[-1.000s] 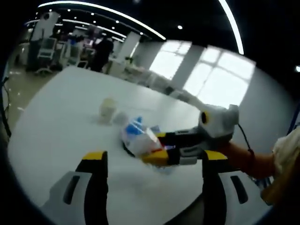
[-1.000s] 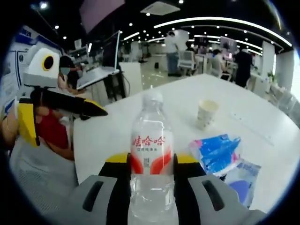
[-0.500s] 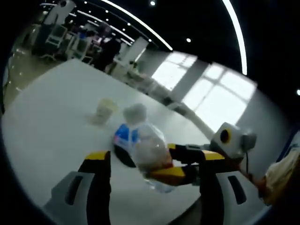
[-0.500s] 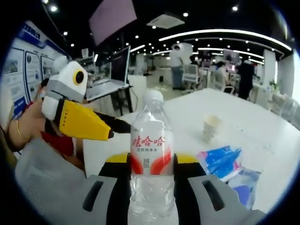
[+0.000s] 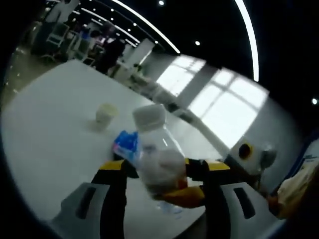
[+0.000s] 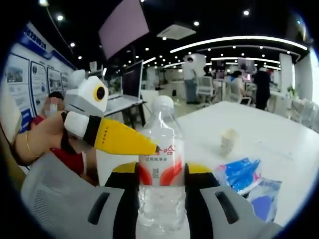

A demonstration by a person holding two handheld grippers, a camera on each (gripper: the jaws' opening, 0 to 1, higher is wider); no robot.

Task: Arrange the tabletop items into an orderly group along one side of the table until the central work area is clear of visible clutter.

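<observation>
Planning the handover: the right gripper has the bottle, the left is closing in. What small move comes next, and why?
Probably ease the left gripper forward and shut it on the bottle. The bottle stands upright, clamped low in the right gripper, and in the left gripper view it sits between that gripper's open jaws. The left gripper's yellow tip already reaches the label.

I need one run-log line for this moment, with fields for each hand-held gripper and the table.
right hand-held gripper: shut on water bottle | left hand-held gripper: open around bottle | table: paper cup, blue packets
</observation>
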